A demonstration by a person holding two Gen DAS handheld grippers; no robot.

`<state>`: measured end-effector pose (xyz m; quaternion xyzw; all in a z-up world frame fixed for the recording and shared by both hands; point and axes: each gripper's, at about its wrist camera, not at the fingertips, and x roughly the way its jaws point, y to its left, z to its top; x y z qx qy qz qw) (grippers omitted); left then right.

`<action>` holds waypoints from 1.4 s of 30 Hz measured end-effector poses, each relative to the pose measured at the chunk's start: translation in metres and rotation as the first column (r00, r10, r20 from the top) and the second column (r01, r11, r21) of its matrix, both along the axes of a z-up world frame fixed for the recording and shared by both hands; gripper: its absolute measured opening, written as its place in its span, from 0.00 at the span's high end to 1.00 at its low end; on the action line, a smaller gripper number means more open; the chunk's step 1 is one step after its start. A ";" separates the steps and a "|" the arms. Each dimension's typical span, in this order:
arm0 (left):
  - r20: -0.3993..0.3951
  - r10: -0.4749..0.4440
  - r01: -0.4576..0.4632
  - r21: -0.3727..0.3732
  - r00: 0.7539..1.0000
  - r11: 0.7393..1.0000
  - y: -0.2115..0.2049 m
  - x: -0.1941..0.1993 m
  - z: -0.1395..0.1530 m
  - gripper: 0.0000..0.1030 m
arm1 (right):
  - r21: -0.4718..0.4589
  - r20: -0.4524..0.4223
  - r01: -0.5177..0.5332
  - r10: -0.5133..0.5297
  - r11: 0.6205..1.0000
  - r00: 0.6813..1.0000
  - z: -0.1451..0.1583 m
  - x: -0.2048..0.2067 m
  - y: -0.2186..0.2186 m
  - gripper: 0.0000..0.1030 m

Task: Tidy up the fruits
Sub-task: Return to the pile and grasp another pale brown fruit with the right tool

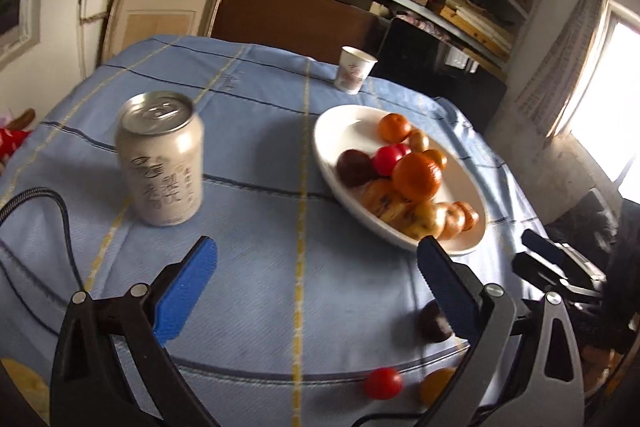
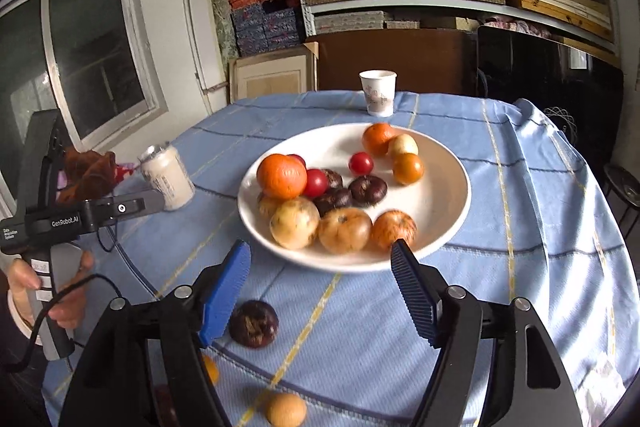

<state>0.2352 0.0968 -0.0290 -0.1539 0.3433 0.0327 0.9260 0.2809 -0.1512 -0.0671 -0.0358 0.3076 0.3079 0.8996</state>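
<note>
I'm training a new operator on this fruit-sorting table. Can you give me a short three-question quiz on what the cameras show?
1. True or false: the white plate already holds fruit.
2. What stands nearest the left gripper: A) paper cup, B) drink can, C) bowl?
3. Name the dark fruit off the plate, beside the right gripper.

Key: 1. True, it holds oranges, cherry tomatoes and others. 2. B. 3. The dark purple mangosteen, lying on the blue tablecloth.
</note>
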 end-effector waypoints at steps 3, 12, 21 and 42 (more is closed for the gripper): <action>0.006 0.026 -0.027 0.076 1.000 0.997 -0.003 -0.007 0.001 0.05 | -0.046 -0.049 -0.035 0.033 0.998 0.998 -0.010 -0.007 0.006 0.29; -0.044 0.043 -0.044 -0.022 0.998 0.999 0.013 -0.016 -0.007 0.04 | -0.113 -0.127 -0.159 0.144 0.981 0.981 -0.030 -0.033 0.012 0.29; -0.048 0.030 -0.030 -0.014 0.998 0.999 0.009 -0.018 -0.009 0.04 | -0.167 -0.181 -0.179 0.148 0.970 0.972 -0.044 -0.042 0.005 0.45; -0.156 -0.165 0.178 0.069 0.974 0.982 -0.031 -0.004 -0.033 0.14 | -0.081 -0.256 -0.176 0.150 0.981 0.955 -0.049 -0.032 -0.007 0.74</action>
